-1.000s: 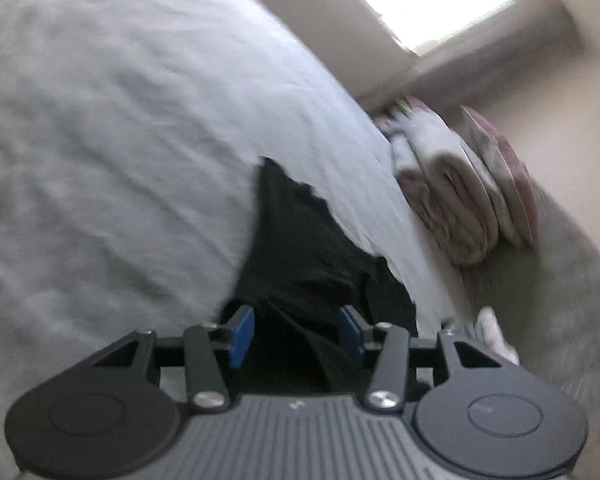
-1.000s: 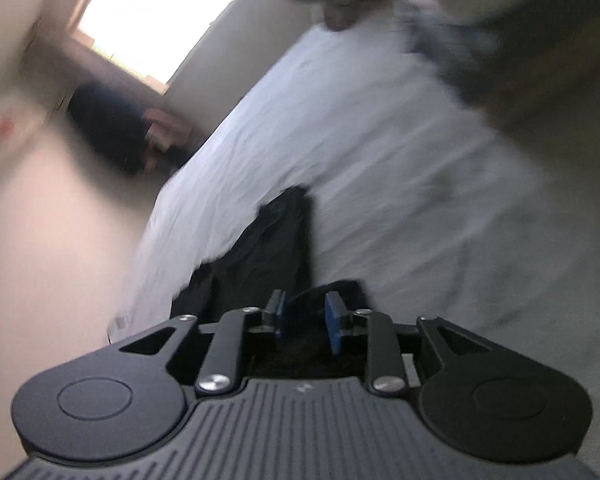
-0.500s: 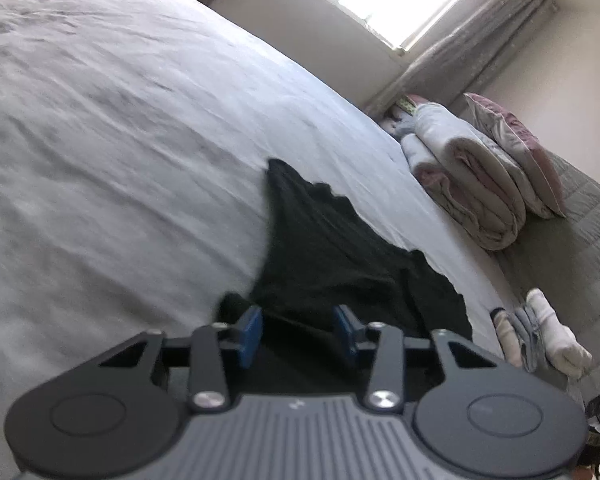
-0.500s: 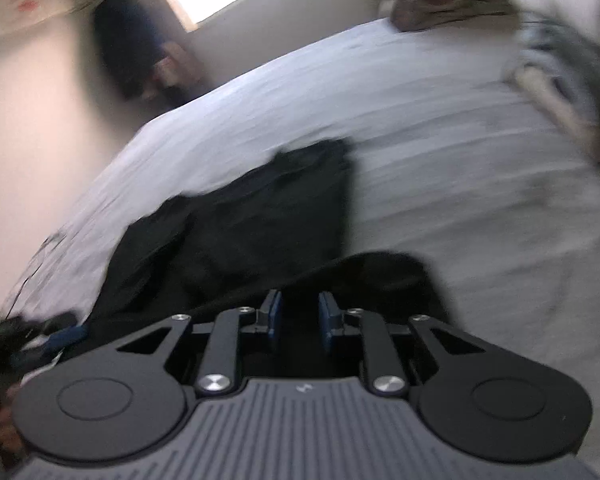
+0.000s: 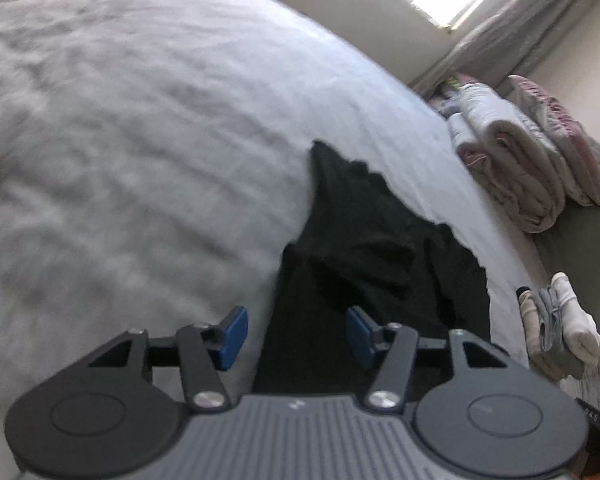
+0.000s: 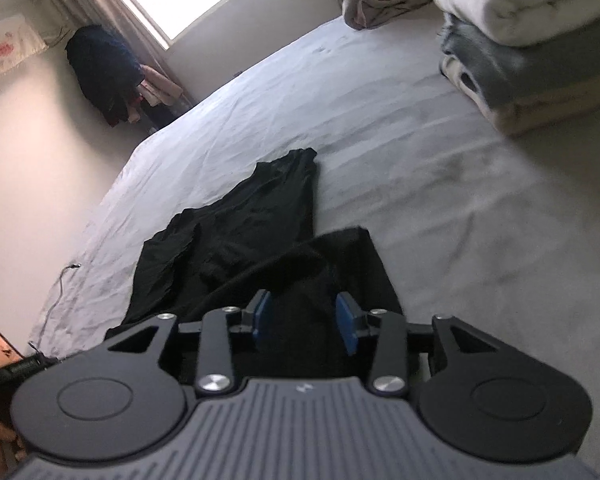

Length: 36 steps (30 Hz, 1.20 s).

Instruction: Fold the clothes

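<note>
Rumpled black cloth garment (image 6: 236,232) sprawls on grey bedsheet (image 6: 440,200). Your left gripper (image 5: 296,332) gapes, your right gripper (image 6: 302,316) parted, holding nothing. Risk: pinching sheet with fabric.

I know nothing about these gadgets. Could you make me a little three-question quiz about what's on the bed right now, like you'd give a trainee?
1. True or false: the crumpled black cloth garment lies on the pale grey bed sheet.
2. Which gripper's jaws are spread wider: A) the left gripper, B) the right gripper?
3. Fill in: in the right wrist view, the folded white towel tops a stack of folded laundry to the ____ of the garment.

Key: 1 true; 2 A, though both stand open with nothing clamped; 3 right.
</note>
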{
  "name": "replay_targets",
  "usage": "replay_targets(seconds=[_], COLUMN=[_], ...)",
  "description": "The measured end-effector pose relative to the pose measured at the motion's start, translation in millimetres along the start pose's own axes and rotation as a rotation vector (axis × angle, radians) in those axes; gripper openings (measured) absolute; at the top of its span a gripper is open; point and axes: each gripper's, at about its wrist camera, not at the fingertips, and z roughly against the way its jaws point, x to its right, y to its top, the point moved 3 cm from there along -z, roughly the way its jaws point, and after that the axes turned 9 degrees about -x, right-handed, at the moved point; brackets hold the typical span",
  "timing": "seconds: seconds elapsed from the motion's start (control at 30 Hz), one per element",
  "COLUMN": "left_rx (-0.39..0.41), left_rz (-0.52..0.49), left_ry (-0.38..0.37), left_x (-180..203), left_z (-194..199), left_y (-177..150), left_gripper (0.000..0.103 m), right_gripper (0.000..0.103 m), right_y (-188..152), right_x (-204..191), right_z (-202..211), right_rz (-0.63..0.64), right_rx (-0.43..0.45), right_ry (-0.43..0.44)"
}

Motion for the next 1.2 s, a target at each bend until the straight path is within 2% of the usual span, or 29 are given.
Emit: replay_targets(seconds=[0.17,0.3,0.47,0.63,0.83,0.93,1.2], left_rx=[-0.064,-0.085,-0.079,-0.047,-0.045,-0.051,-0.003], left_rz=[0.118,0.191,0.184,0.081,-0.060,-0.081,-0.116], left_ry=[-0.016,-0.078,-0.073,-0.012,0.056,0.052,0.020], left_x=[-18.6,-31.5,-29.1,-13.2,6.8,11.7,28.6], left_z=[14.5,17.8,19.9,15.8,-23.7,-49.4,-107.5], left_y=[-24.1,-43.2,-43.0,-16.8,33.8,63.9,136.6], left_gripper=[0.058,0.058,0.058,0.058,0.058,0.058,0.056], right_gripper=[0.043,0.044,0.044,0.044,0.044,0.044,0.044], right_y=[-18.4,-34.9,-41.5,-21.0,21.2,47.1,116.2], right_x=[8.6,19.5,26.2,16.2,4.4,1.0,-1.0], right_z=[16.8,22.3,21.4,13.5,-17.6,-43.5,-116.5], right_rz=[-0.060,-0.109,-0.124,-0.056,0.028,0.055,0.078], right_rx=[-0.014,-0.033,-0.050,-0.047,-0.044,-0.047,-0.090], right_ry=[0.023,0.037,0.035,0.010,-0.035,-0.058,-0.078])
